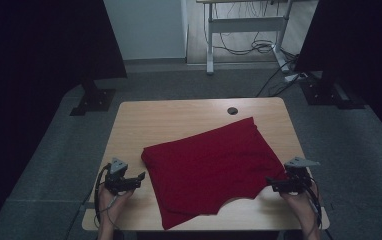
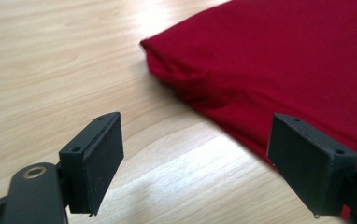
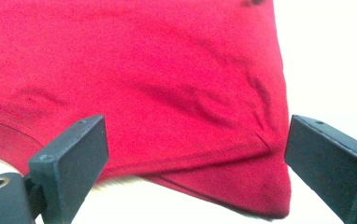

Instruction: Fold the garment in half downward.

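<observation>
Both hands come in low at the near edge of the table (image 1: 179,112), one on each side of the red cloth (image 1: 209,167). The left claw (image 1: 140,176) sits just beside the cloth's left edge, jaws spread wide with nothing in them; in the left gripper view the cloth (image 2: 279,60) lies ahead and to the right of the claw (image 2: 195,158), bare wood between the jaws. The right claw (image 1: 270,183) is at the cloth's near right corner, also wide open, and in the right gripper view that corner (image 3: 265,186) sits between its jaws (image 3: 195,163), not pinched.

The table is light wood grain with a small dark round hole (image 1: 233,110) at the far side. Grey carpet floor (image 1: 54,165) around it, black stands, and a desk frame (image 1: 244,30) with loose cables behind.

The cloth is soft knit, folded flat, hemmed, slightly wrinkled.
</observation>
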